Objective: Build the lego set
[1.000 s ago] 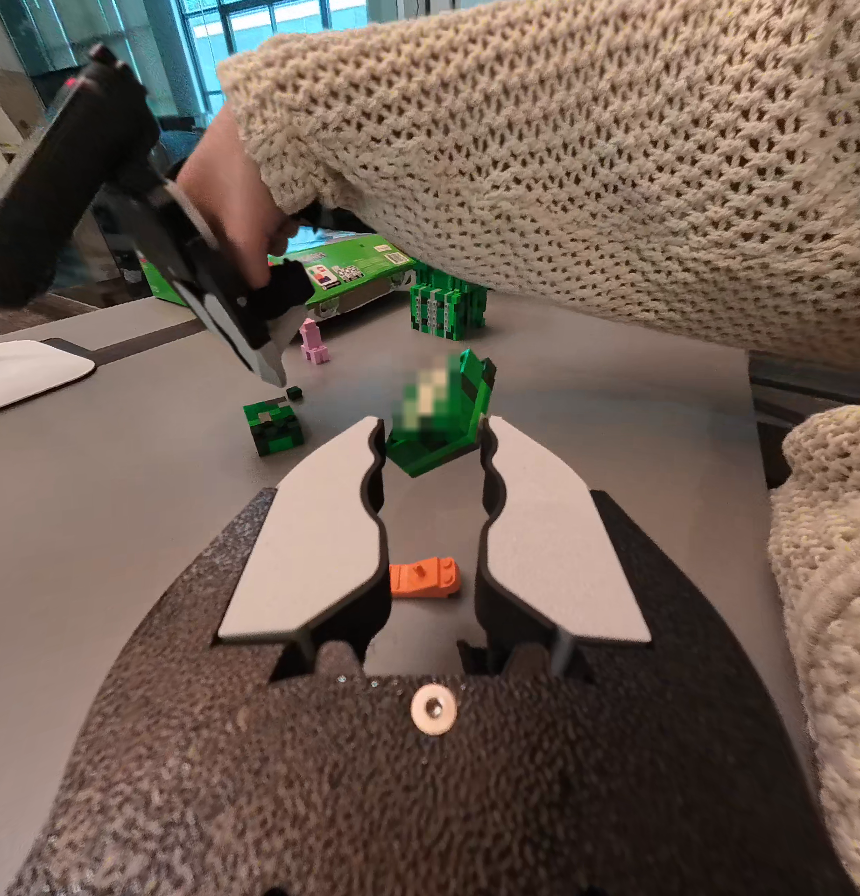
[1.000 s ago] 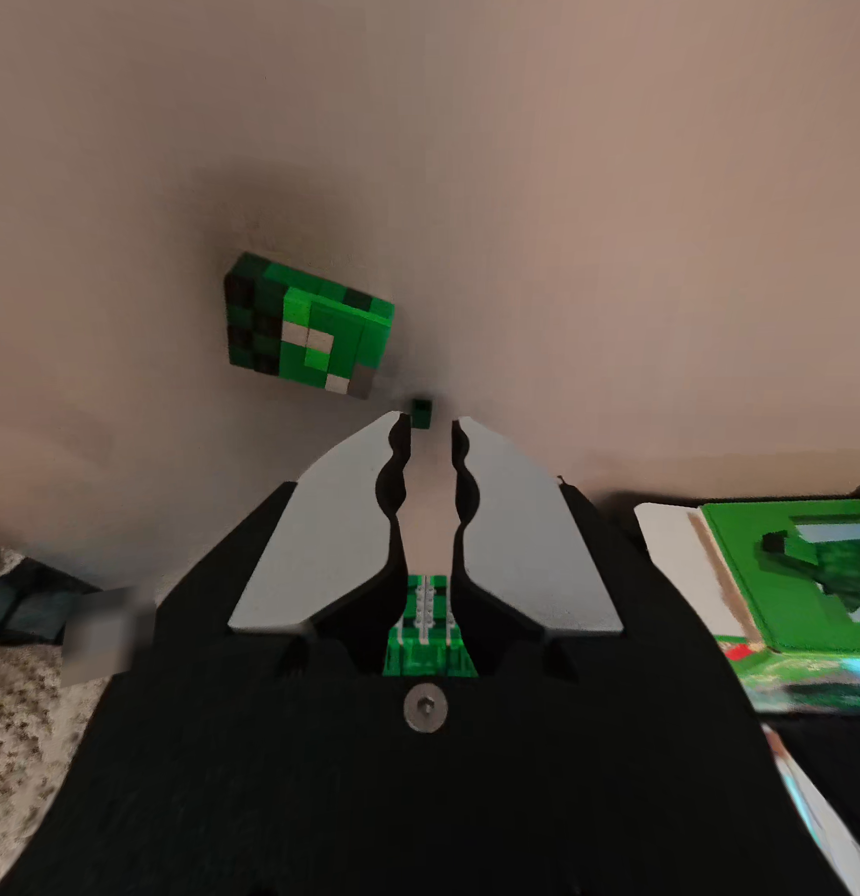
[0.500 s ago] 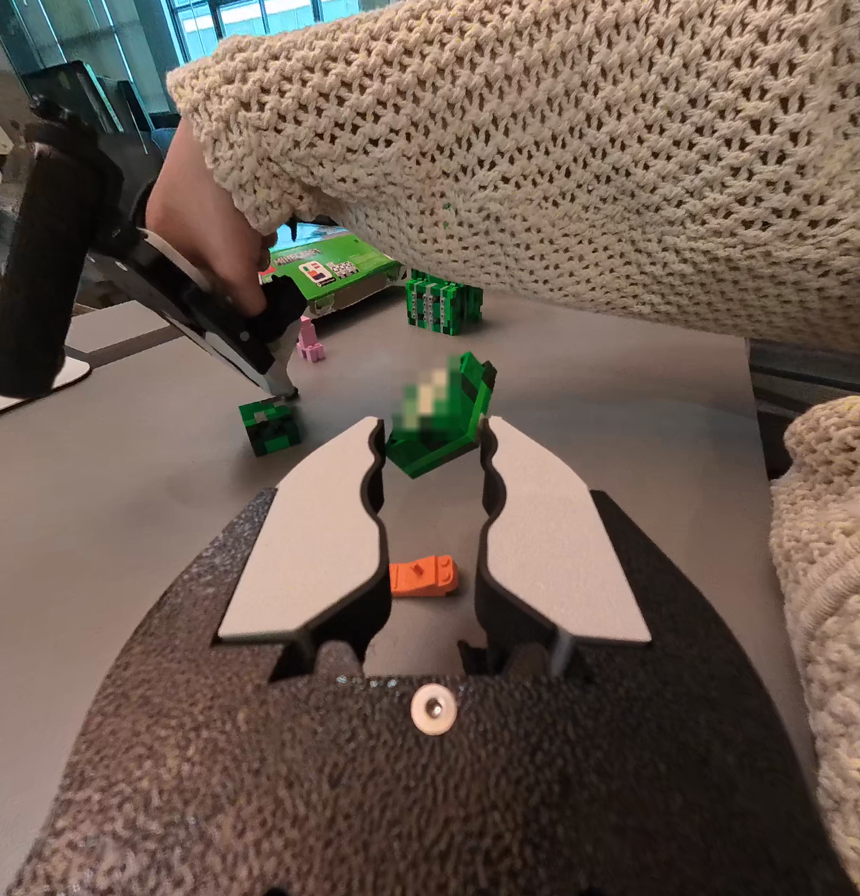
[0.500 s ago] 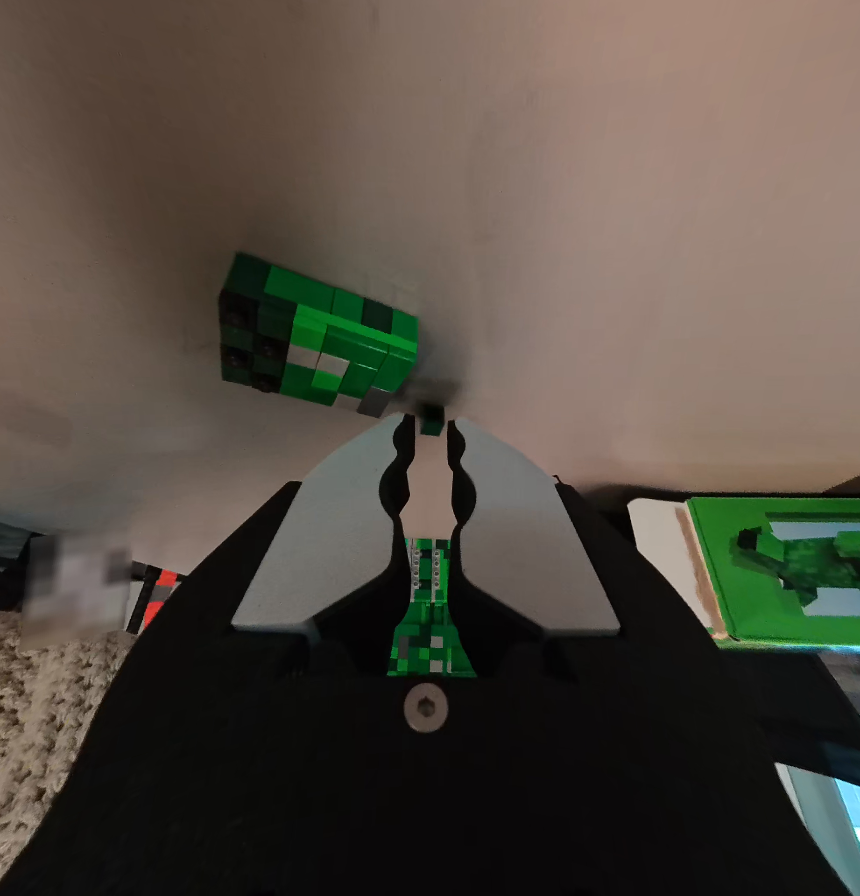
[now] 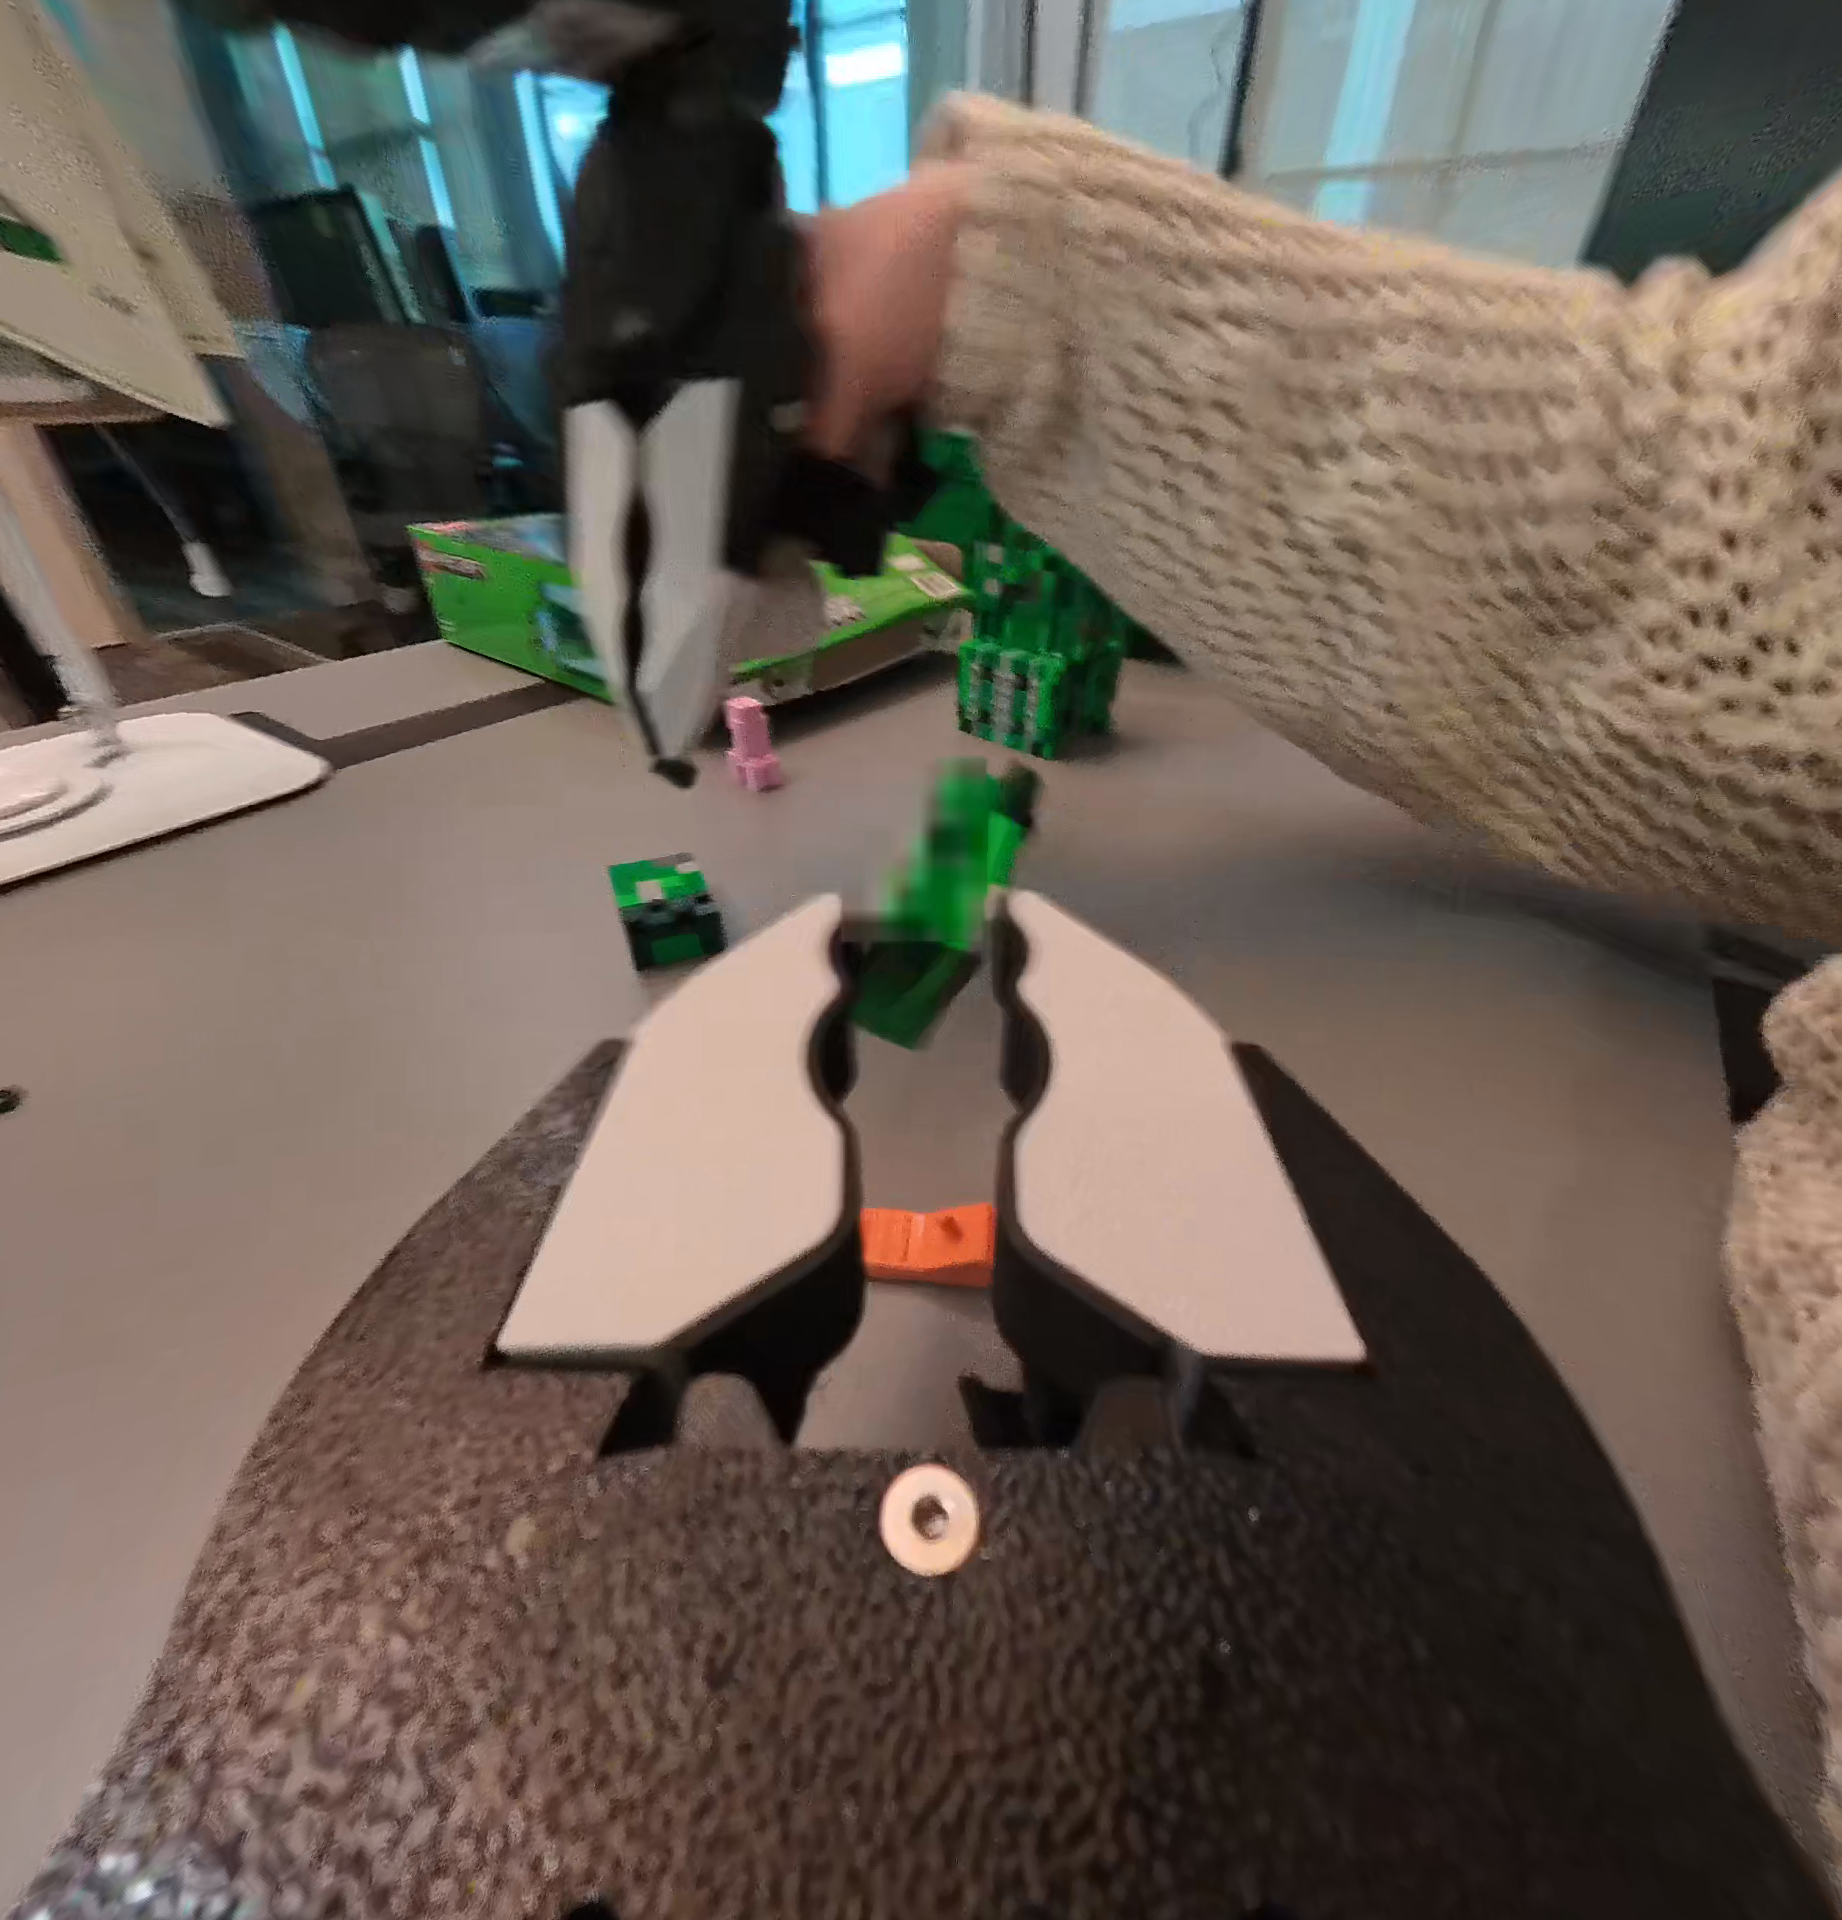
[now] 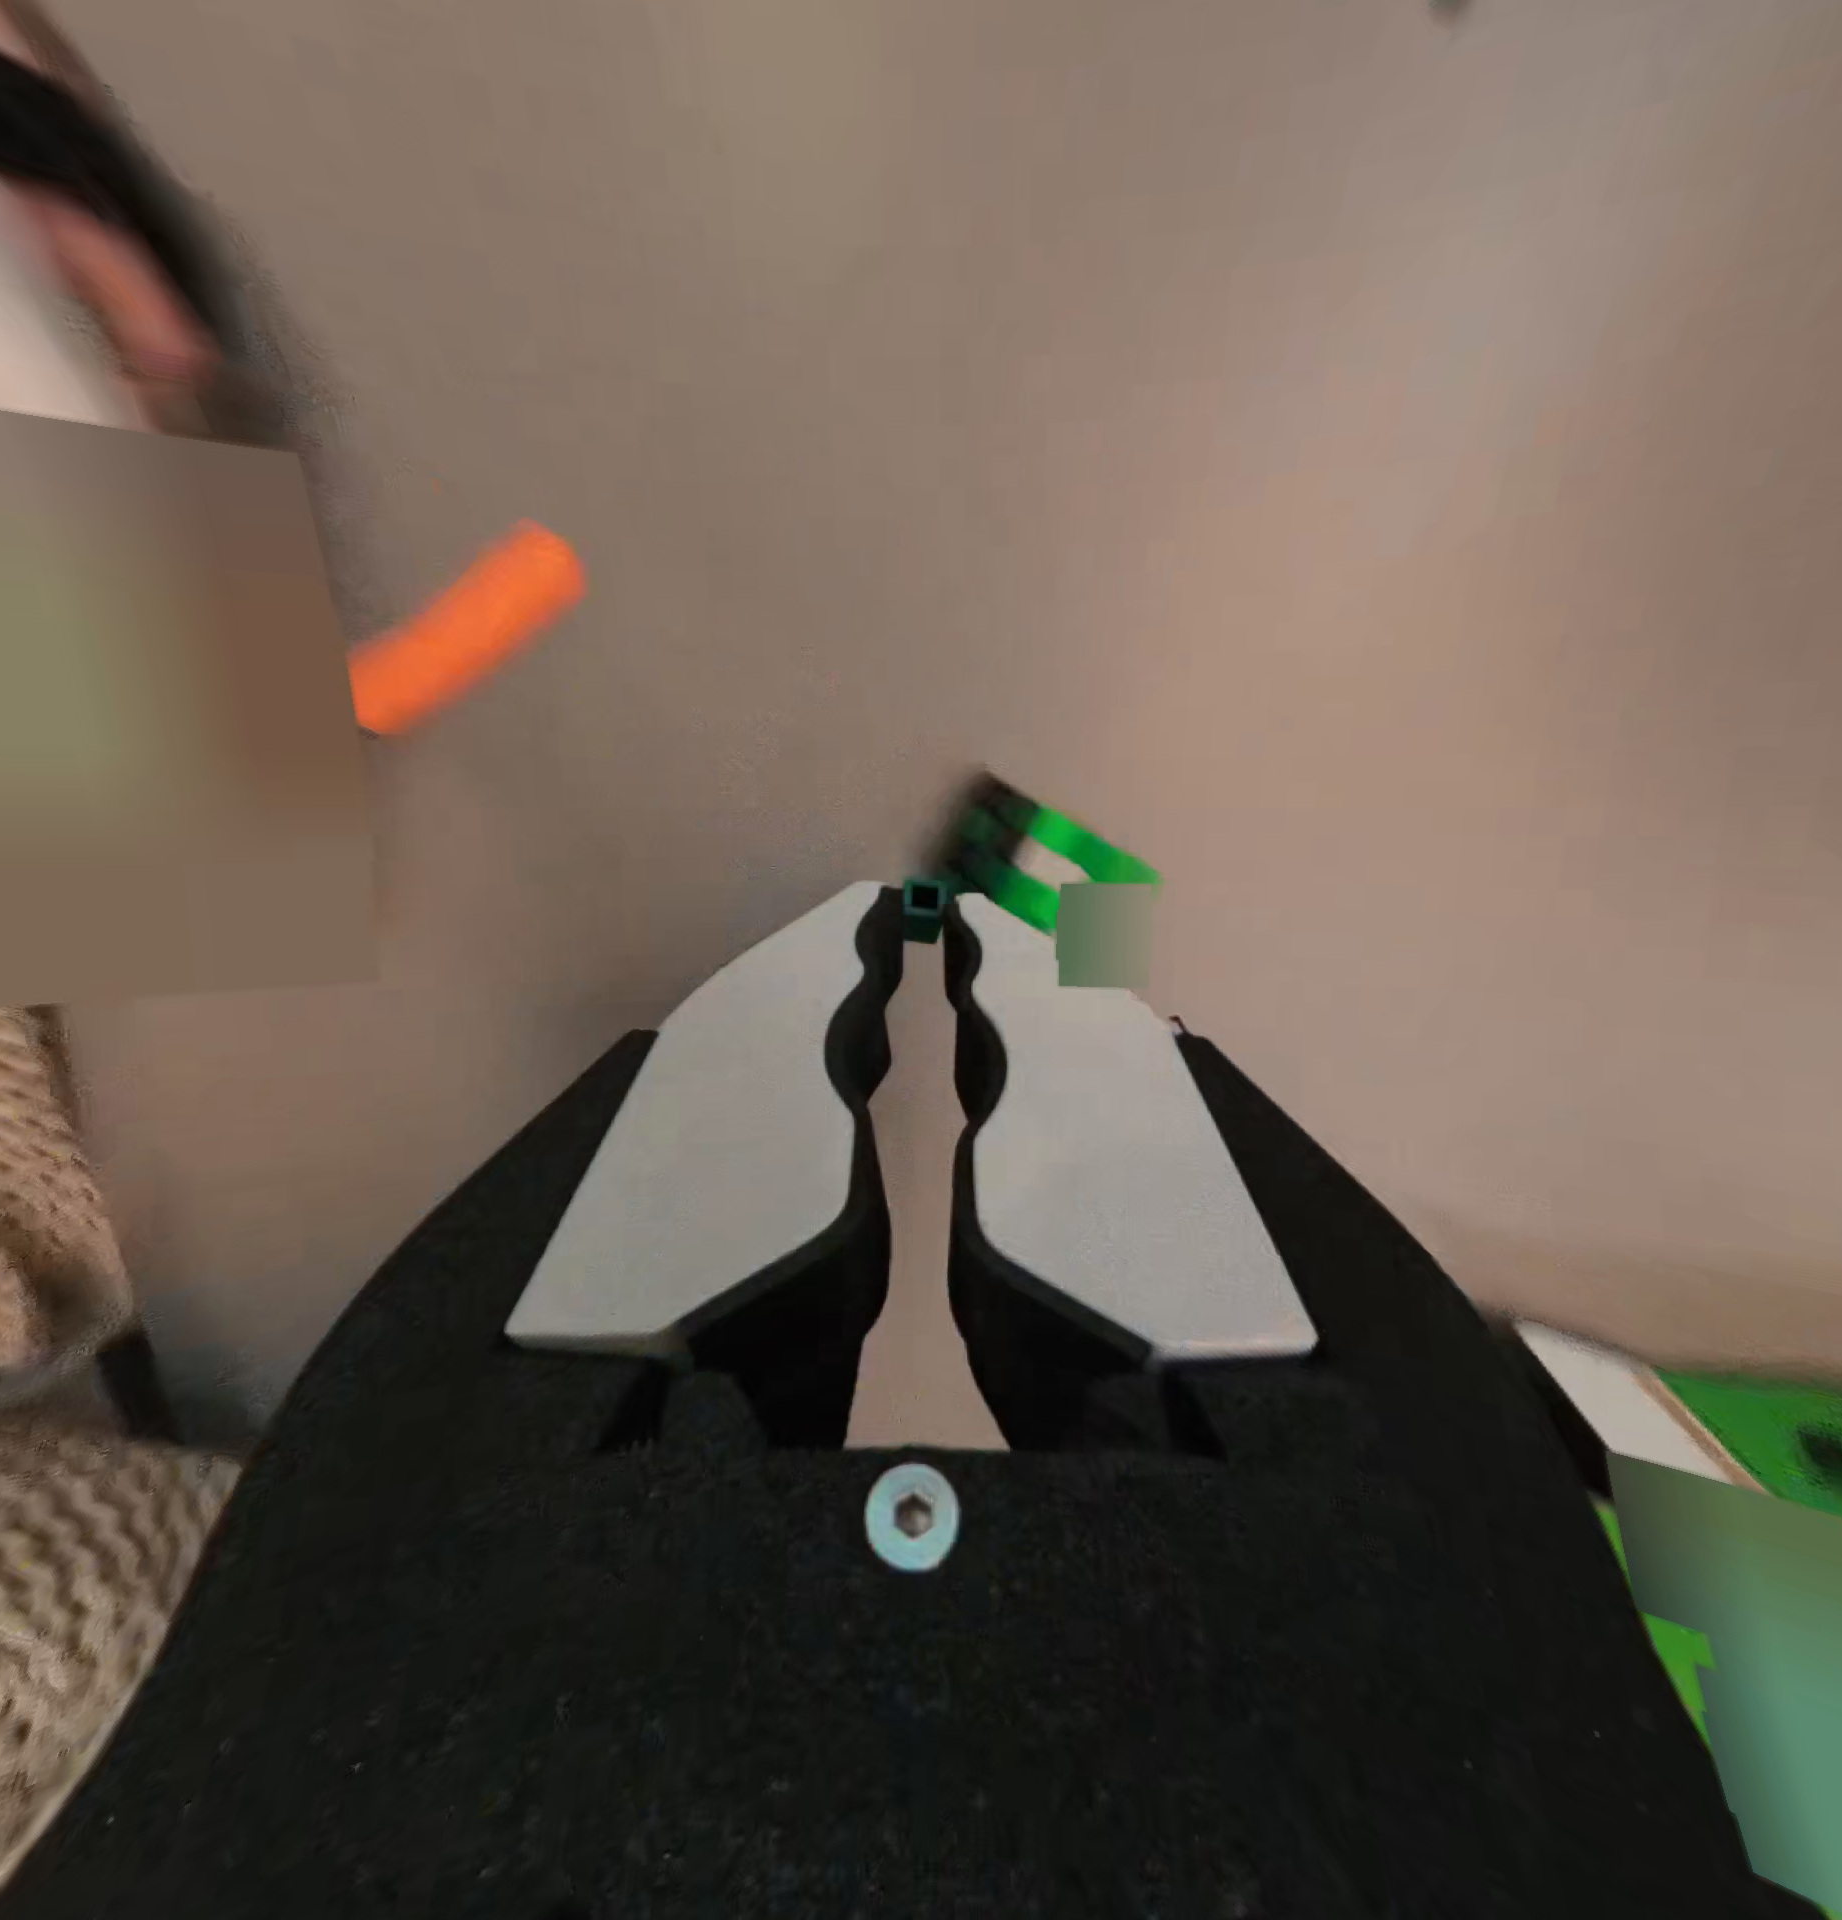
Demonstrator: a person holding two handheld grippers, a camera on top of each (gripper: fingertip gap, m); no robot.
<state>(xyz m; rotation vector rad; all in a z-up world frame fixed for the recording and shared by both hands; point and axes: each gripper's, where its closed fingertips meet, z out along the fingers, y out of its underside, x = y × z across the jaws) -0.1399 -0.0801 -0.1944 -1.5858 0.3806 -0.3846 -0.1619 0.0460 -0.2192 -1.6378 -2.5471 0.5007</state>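
Right tool (image 6: pixel 922 914) pinches a tiny dark-green brick (image 6: pixel 922 902) at its tips; left tool (image 5: pixel 922 920) part-open around a green assembly (image 5: pixel 943 914); green cube (image 5: pixel 668 906) lies unattached left of it, build unfinished

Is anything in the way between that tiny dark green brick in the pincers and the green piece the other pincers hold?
Nothing visible. The right gripper pinches the tiny brick in the air, and the green piece in the left gripper sits beyond it with only bare table between.
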